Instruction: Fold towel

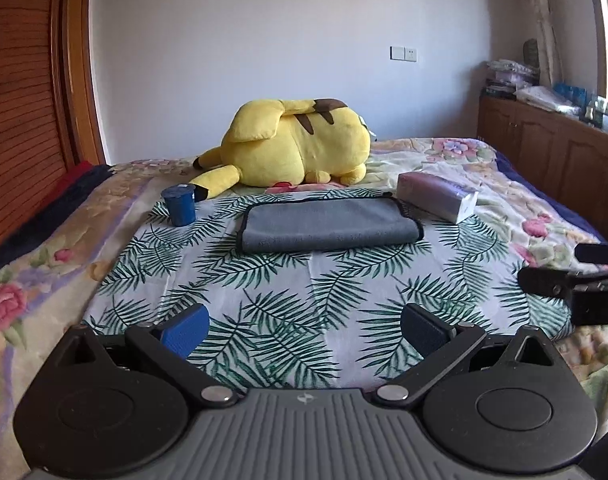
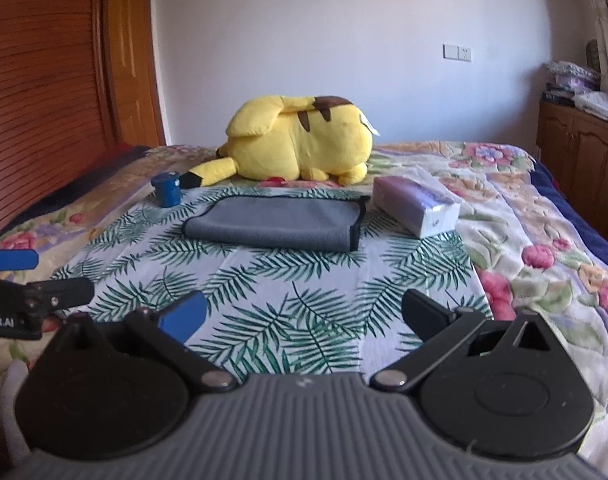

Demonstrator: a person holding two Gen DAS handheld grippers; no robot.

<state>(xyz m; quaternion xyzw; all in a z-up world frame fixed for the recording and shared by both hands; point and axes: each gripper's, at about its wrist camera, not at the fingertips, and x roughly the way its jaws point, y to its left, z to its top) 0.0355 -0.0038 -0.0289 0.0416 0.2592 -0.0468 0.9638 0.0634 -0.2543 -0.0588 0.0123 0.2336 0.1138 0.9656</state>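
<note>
Grey towel, yellow plush, palm-leaf-print cloth

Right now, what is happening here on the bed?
A person holds a two-finger tool in each hand above a bed. The left tool and the right tool are both open and hold nothing. The grey towel lies folded on the leaf-print cloth, apart from both tools. A blue cup stands to its left, a tissue pack lies to its right, and a yellow plush toy lies behind it.
</note>
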